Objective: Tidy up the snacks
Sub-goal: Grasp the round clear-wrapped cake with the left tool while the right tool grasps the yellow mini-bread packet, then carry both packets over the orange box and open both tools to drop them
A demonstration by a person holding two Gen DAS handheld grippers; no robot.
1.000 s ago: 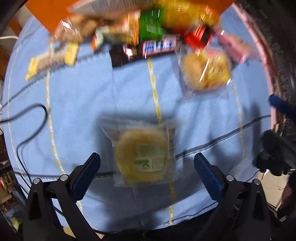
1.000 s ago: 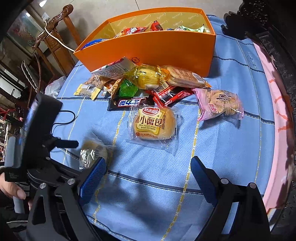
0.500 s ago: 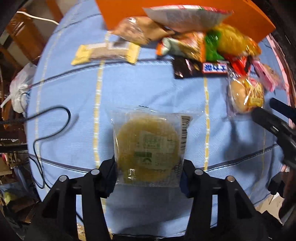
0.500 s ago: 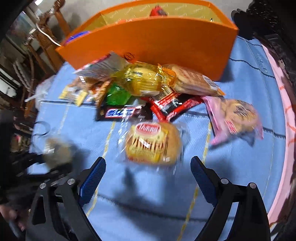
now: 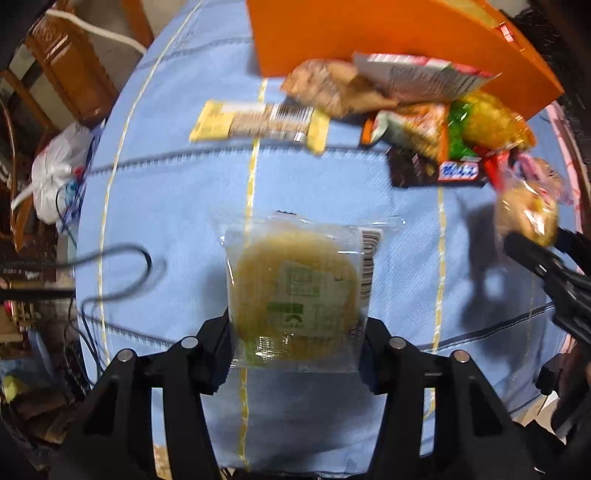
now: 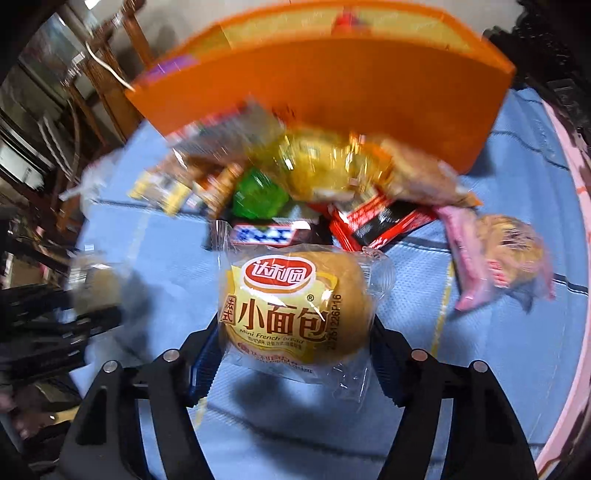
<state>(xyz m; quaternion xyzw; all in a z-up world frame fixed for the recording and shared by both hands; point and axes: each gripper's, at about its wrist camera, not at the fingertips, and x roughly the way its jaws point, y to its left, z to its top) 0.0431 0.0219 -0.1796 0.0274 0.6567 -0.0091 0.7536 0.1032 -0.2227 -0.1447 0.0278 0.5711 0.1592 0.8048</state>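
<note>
In the left wrist view, the left gripper (image 5: 297,332) sits at 6 o'clock with its two black fingers (image 5: 218,354) squeezed against the sides of a clear pack holding a round yellow cake (image 5: 297,291). The pack sticks out toward the middle of the picture, over the blue tablecloth (image 5: 177,206). At 12 o'clock stands the orange box (image 5: 332,33). Just below it, from 12 to 2 o'clock, lies a pile of snacks, with a long yellow bar (image 5: 260,123) lying a little apart at 11 o'clock and a dark chocolate bar (image 5: 436,171) at 2 o'clock. At 3 o'clock the right gripper (image 5: 532,240) shows, holding a bun, but it is blurry. A black cord (image 5: 122,269) curls at 9 o'clock. In the right wrist view, the right gripper (image 6: 295,339) is at 6 o'clock, its fingers (image 6: 201,363) pressed on a bun pack (image 6: 295,310) with a red and yellow label. The orange box (image 6: 332,81) fills 12 o'clock, with the snack pile touching its front. A pink cookie bag (image 6: 495,258) lies at 3 o'clock. The left gripper (image 6: 85,295) is a dark blur at 9 o'clock.
</note>
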